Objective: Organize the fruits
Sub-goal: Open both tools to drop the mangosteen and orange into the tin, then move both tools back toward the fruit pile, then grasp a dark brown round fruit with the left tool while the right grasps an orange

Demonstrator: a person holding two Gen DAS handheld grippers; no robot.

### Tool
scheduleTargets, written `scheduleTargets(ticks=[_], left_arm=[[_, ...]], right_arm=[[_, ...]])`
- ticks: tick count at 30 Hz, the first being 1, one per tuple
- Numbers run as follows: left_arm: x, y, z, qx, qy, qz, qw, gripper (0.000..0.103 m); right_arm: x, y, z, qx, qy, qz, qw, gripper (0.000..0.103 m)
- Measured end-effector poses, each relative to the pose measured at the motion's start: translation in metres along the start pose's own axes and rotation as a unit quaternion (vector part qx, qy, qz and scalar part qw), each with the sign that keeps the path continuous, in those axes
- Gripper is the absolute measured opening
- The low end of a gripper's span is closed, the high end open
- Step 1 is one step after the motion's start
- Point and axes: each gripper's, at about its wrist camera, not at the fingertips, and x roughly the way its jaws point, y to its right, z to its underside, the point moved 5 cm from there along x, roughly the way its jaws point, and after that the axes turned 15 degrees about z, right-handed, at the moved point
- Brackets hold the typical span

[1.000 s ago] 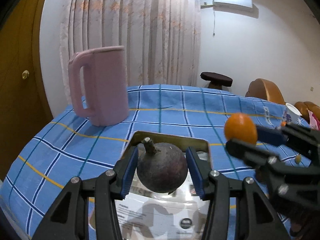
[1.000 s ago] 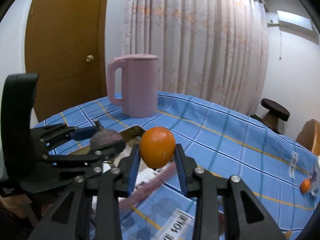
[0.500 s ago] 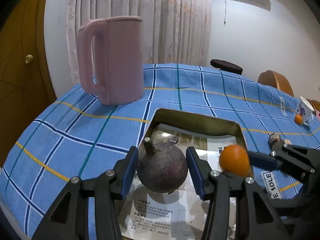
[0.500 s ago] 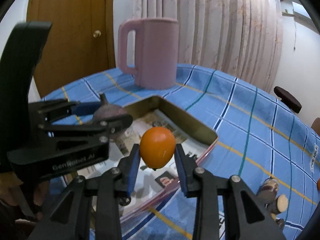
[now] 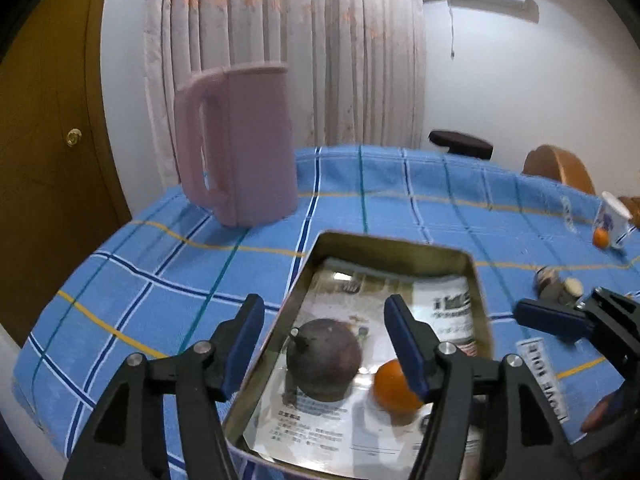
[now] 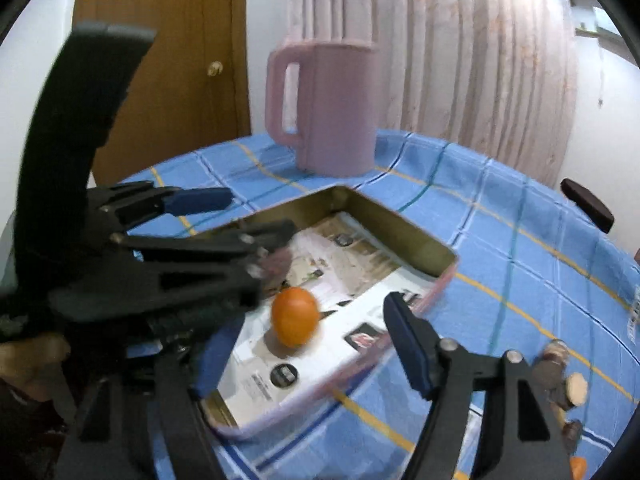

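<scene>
A dark purple round fruit (image 5: 324,360) with a short stem lies on the printed paper inside the gold tin tray (image 5: 392,240). My left gripper (image 5: 324,340) hangs just over it, jaws opening, pads clear of the fruit on both sides. Beside it to the right lies an orange (image 5: 394,388). In the right wrist view the orange (image 6: 295,322) rests on the paper in the tray (image 6: 400,220), and my right gripper (image 6: 312,352) is above it with jaws opening, not touching it. The left gripper (image 6: 260,214) hides most of the purple fruit (image 6: 280,260) there.
A tall pink jug (image 5: 240,144) stands behind the tray on the blue checked tablecloth. At the far right are a paper cup (image 5: 614,220) with a small orange (image 5: 600,237) and several small cut pieces (image 6: 560,376). A stool (image 5: 460,144) and a door (image 6: 168,60) lie beyond.
Both grippers came down over the tray and spread their jaws. The purple fruit and the orange left the pads and now lie on the paper in the tray.
</scene>
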Motion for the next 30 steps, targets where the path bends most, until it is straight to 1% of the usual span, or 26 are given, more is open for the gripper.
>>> scheduleTargets(ticks=[1, 3, 6, 7, 8, 9, 11, 13, 16, 18, 19, 23, 25, 26, 27, 28, 30], left_arm=[[-0.005, 0.007, -0.003, -0.002, 0.007, 0.008, 0.9999, 0.064], [-0.010, 0.022, -0.007, 0.003, 0.017, 0.025, 0.9995, 0.064], [-0.011, 0.051, -0.009, 0.018, 0.021, 0.053, 0.9982, 0.064], [-0.010, 0.067, -0.009, 0.025, 0.019, 0.070, 0.9971, 0.064], [-0.008, 0.077, -0.009, 0.031, 0.016, 0.078, 0.9963, 0.064], [-0.005, 0.088, -0.008, 0.037, 0.010, 0.089, 0.9953, 0.064], [0.005, 0.112, -0.005, 0.050, -0.006, 0.107, 0.9930, 0.064], [0.016, 0.133, -0.001, 0.060, -0.019, 0.124, 0.9903, 0.064], [0.033, 0.155, 0.007, 0.069, -0.045, 0.138, 0.9870, 0.064], [0.044, 0.165, 0.012, 0.070, -0.060, 0.149, 0.9846, 0.064], [0.050, 0.169, 0.014, 0.071, -0.067, 0.148, 0.9842, 0.064], [0.063, 0.178, 0.023, 0.070, -0.089, 0.152, 0.9819, 0.064], [0.068, 0.182, 0.024, 0.075, -0.095, 0.154, 0.9807, 0.064], [0.068, 0.184, 0.025, 0.076, -0.096, 0.154, 0.9804, 0.064], [0.071, 0.186, 0.025, 0.077, -0.098, 0.154, 0.9802, 0.064], [0.073, 0.189, 0.025, 0.078, -0.101, 0.157, 0.9794, 0.064], [0.075, 0.194, 0.026, 0.076, -0.105, 0.164, 0.9780, 0.064]], right_arm=[[-0.009, 0.010, 0.003, 0.007, 0.006, 0.007, 1.000, 0.074], [-0.022, 0.029, 0.010, 0.016, 0.012, 0.028, 0.999, 0.079], [-0.042, 0.069, 0.024, 0.038, 0.013, 0.080, 0.996, 0.080], [-0.047, 0.085, 0.031, 0.048, 0.006, 0.099, 0.994, 0.080], [-0.051, 0.095, 0.035, 0.053, 0.000, 0.117, 0.992, 0.080], [-0.055, 0.112, 0.044, 0.056, -0.010, 0.148, 0.987, 0.080], [-0.058, 0.136, 0.057, 0.069, -0.029, 0.181, 0.981, 0.080], [-0.059, 0.154, 0.068, 0.085, -0.047, 0.198, 0.975, 0.080], [-0.055, 0.176, 0.085, 0.109, -0.077, 0.205, 0.970, 0.080], [-0.055, 0.185, 0.095, 0.119, -0.090, 0.197, 0.969, 0.079], [-0.050, 0.188, 0.099, 0.125, -0.099, 0.191, 0.969, 0.078], [-0.044, 0.192, 0.108, 0.135, -0.117, 0.176, 0.968, 0.064], [-0.042, 0.190, 0.112, 0.132, -0.125, 0.168, 0.969, 0.060], [-0.037, 0.189, 0.113, 0.129, -0.139, 0.165, 0.968, 0.056], [-0.033, 0.189, 0.117, 0.129, -0.147, 0.160, 0.968, 0.047], [-0.031, 0.188, 0.117, 0.131, -0.150, 0.152, 0.968, 0.042], [-0.033, 0.190, 0.118, 0.138, -0.142, 0.151, 0.968, 0.042]])
